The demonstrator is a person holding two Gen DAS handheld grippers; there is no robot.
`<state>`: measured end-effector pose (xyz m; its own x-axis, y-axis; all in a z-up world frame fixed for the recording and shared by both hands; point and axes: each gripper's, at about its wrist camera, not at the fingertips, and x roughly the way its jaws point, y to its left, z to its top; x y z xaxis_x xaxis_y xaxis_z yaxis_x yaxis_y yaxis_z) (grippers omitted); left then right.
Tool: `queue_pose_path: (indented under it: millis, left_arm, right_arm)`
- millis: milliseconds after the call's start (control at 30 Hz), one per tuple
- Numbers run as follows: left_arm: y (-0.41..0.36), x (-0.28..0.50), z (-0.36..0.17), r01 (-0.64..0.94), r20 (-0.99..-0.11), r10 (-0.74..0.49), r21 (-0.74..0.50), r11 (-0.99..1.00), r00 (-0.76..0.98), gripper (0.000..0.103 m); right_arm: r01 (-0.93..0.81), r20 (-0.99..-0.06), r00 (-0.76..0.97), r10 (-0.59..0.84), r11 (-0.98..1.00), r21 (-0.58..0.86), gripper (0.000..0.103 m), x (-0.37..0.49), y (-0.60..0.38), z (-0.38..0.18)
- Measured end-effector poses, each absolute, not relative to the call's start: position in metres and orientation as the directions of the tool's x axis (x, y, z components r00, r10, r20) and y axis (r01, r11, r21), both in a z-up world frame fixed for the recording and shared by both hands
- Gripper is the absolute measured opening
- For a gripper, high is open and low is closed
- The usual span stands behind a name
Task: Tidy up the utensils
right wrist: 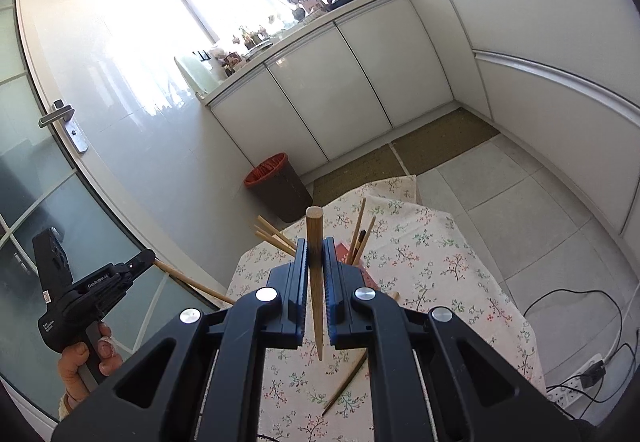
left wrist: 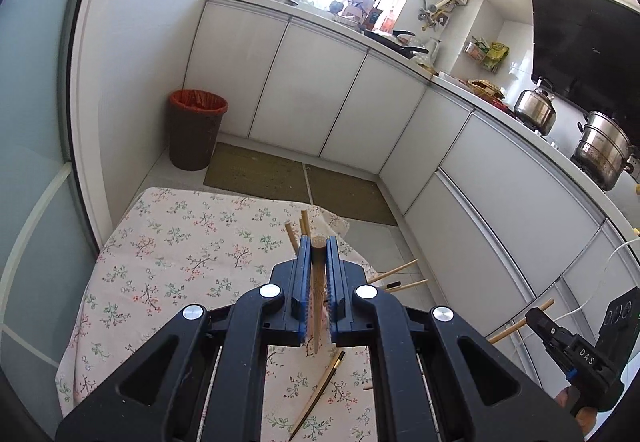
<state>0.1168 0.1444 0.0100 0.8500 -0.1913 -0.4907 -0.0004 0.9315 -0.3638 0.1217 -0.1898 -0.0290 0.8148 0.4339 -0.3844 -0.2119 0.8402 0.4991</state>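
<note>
My left gripper [left wrist: 318, 245] is shut on a light wooden chopstick [left wrist: 317, 282] that stands nearly upright between the blue pads, above the floral tablecloth [left wrist: 180, 242]. My right gripper [right wrist: 315, 244] is shut on a second wooden chopstick [right wrist: 314, 226], thick end up. In each wrist view the other gripper shows at the edge, the right gripper [left wrist: 538, 316] and the left gripper [right wrist: 146, 258], each with its stick. More chopsticks [right wrist: 272, 236] fan out behind the fingers; their base is hidden. A dark chopstick [right wrist: 346, 382] lies loose on the cloth.
A small table under the floral cloth [right wrist: 440, 262] stands in a kitchen. A brown bin with a red liner [left wrist: 196, 130] is on the floor beyond it. White cabinets [left wrist: 320, 102] run along the back and right. A power strip with cables [right wrist: 576, 386] lies on the floor.
</note>
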Motion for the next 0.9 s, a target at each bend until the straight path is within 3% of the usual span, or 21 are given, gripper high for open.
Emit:
queue_pose_path:
  millis: [467, 900]
  left_arm:
    - [0.103, 0.164, 0.039, 0.079, -0.442, -0.215, -0.306, 0.949, 0.871, 0.006]
    - [0.082, 0.214, -0.006, 0.111, -0.542, -0.225, -0.235, 0.966, 0.81, 0.008]
  right_arm:
    - [-0.235, -0.274, 0.891, 0.362, 0.884, 0.403, 0.008, 0.177, -0.17, 0.025]
    - [-0.246, -0.296, 0.897, 0.329, 0.927, 0.285, 0.008, 0.234, -0.126, 0.007]
